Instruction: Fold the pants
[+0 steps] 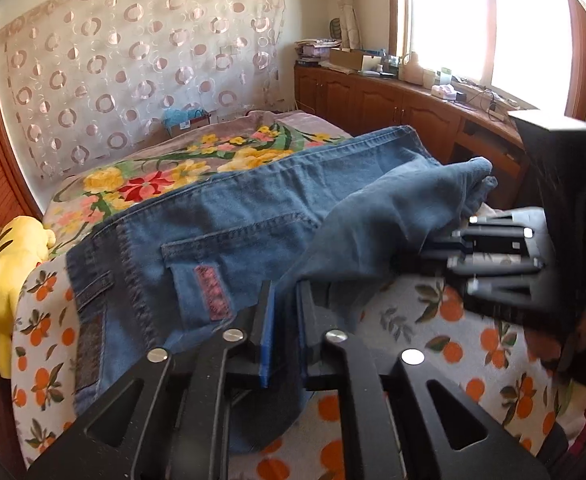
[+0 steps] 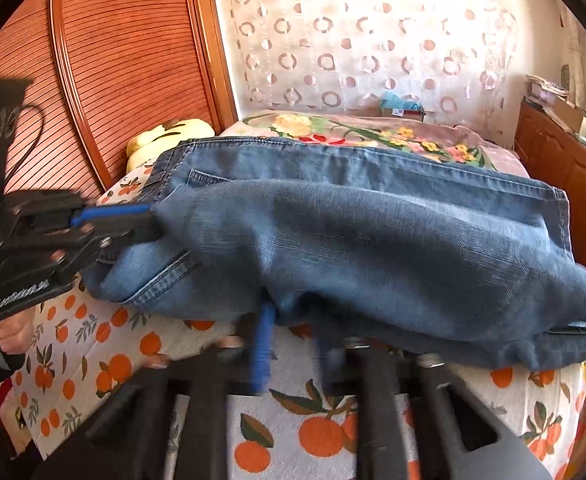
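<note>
The left tongs [image 1: 283,312] are nearly closed on a fold of the jeans [image 1: 229,216] close to the waistband. The right tongs [image 2: 293,320] pinch the cloth of the lifted leg, jaws almost together. The jeans lie across the bed [image 1: 433,320], long axis running left to right, waistband by the left hand. The raised leg hangs between both tongs, toward the near edge.
</note>
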Tool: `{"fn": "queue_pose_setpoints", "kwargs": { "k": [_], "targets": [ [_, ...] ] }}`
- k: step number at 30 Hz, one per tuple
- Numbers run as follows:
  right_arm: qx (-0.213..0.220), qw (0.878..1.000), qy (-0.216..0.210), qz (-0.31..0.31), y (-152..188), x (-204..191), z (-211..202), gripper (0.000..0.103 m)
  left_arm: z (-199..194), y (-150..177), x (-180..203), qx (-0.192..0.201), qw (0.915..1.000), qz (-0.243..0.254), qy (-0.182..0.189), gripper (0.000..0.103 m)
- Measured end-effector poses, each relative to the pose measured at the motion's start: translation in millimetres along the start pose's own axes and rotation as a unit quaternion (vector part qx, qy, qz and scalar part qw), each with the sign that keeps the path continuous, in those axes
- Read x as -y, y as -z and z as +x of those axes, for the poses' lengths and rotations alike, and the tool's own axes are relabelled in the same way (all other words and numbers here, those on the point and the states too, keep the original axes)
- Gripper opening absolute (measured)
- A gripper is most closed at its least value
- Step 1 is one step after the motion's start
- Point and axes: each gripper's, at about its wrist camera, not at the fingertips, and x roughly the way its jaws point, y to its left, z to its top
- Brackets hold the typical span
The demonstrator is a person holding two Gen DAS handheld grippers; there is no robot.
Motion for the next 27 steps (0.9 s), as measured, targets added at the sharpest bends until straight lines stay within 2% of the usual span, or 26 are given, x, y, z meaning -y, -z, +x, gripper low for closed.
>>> {"fn": "queue_pose_setpoints", "kwargs": {
  "k": [3, 6, 13, 18, 21, 24, 26, 27],
  "targets": [
    [0.016, 1.000, -0.009, 0.004, -1, 1, -11, 0.005, -13, 15, -7, 0.000, 0.9999, -0.003, -0.016, 0.022],
    [0.045, 0.999, -0.016, 0.004, -1, 2, -38, 0.003, -26, 33, -14, 0.003, 0.9997, -0.009, -0.024, 0.036],
    [0.096, 0.995, -0.027, 0.007, -6, 2, -93, 0.001, -41, 64, -32, 0.002, 0.9989, -0.029, -0.036, 0.038],
    [0.048, 0.999, 0.010, -0.001, 6, 1, -69, 0.002, -49, 71, -44, 0.009, 0.9980, -0.049, -0.038, 0.045],
    [0.024, 1.000, 0.014, -0.003, 10, -7, -54, 0.003, -53, 72, -49, 0.015, 0.9974, -0.059, -0.037, 0.046],
    [0.011, 1.000, 0.018, 0.004, 21, -9, -49, 0.012, -57, 75, -53, 0.018, 0.9969, -0.066, -0.039, 0.048],
    [0.005, 1.000, 0.021, 0.009, 31, -11, -51, 0.024, -57, 77, -57, 0.016, 0.9963, -0.075, -0.038, 0.049],
    [0.003, 1.000, 0.019, 0.011, 34, -11, -53, 0.026, -56, 78, -59, 0.016, 0.9959, -0.080, -0.039, 0.054]
  ]
}}
